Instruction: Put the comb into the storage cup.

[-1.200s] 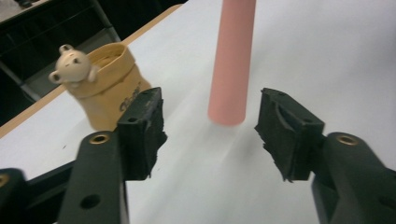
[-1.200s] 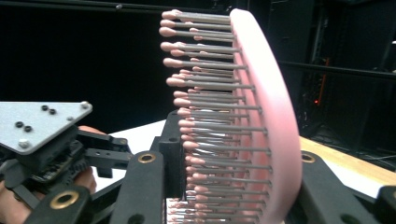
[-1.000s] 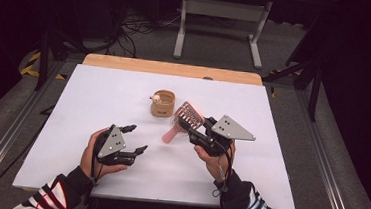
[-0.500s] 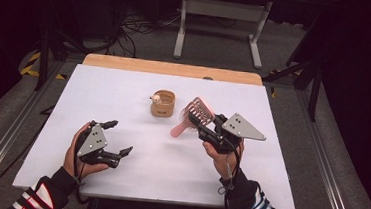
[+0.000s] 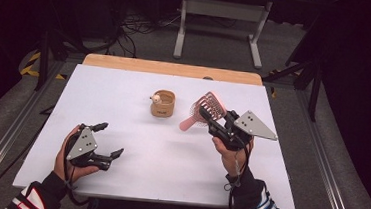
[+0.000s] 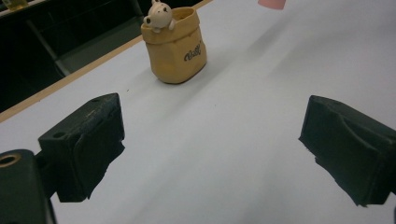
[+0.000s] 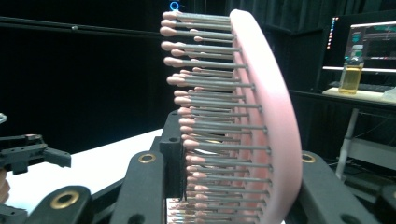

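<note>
pink hairbrush (image 7: 261,116) handle hidden below the right gripper's (image 7: 233,186) jaws.

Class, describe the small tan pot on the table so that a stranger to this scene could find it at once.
Start at the white table with its wooden far edge. Near the middle, toward that edge, stands a small tan sack-shaped pot, left of the pink hairbrush. A little pale animal figure peeks over its rim, and dark lettering marks its side.

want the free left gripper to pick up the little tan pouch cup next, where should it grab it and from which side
Grip the tan pouch cup across its mid body, probably coming in level from the left gripper's near side. It stands upright on the table with bare space around it; its walls narrow toward the base, and the small figure perches on the rim, so a top approach looks awkward. The jaws stand open.
</note>
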### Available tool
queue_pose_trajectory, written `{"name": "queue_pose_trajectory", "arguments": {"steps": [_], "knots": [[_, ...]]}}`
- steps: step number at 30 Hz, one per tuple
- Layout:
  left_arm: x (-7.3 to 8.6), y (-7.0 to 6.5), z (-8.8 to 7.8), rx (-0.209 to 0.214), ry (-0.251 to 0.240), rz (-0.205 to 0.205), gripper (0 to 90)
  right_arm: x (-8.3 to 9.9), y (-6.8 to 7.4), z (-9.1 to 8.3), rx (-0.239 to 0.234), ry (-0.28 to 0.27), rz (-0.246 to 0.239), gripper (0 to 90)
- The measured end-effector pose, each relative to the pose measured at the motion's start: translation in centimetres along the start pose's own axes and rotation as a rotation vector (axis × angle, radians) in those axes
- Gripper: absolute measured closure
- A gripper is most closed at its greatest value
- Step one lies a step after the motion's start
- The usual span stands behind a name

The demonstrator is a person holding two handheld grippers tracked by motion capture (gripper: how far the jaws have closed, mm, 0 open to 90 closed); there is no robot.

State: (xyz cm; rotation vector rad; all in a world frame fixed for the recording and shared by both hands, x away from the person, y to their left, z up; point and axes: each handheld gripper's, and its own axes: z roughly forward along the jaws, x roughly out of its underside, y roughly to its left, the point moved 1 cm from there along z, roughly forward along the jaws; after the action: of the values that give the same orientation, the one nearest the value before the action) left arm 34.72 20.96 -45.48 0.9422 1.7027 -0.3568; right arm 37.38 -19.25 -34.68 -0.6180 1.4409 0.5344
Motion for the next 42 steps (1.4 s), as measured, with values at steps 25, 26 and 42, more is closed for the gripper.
{"name": "queue_pose_trajectory", "arguments": {"steps": [25, 26, 42], "knots": [[2.0, 0.6, -2.0, -0.018, 0.010, -0.065, 6.3, -3.0, -2.3, 2.5, 0.071, -0.066, -0.008, 63.8], [2.1, 0.6, -2.0, -0.021, 0.007, -0.070, 6.3, -3.1, -2.3, 2.8, 0.071, -0.067, -0.002, 63.8], [2.1, 0.6, -1.9, -0.027, 0.004, -0.067, 6.5, -3.8, -1.7, 7.0, 0.069, -0.050, -0.019, 63.8]]}}
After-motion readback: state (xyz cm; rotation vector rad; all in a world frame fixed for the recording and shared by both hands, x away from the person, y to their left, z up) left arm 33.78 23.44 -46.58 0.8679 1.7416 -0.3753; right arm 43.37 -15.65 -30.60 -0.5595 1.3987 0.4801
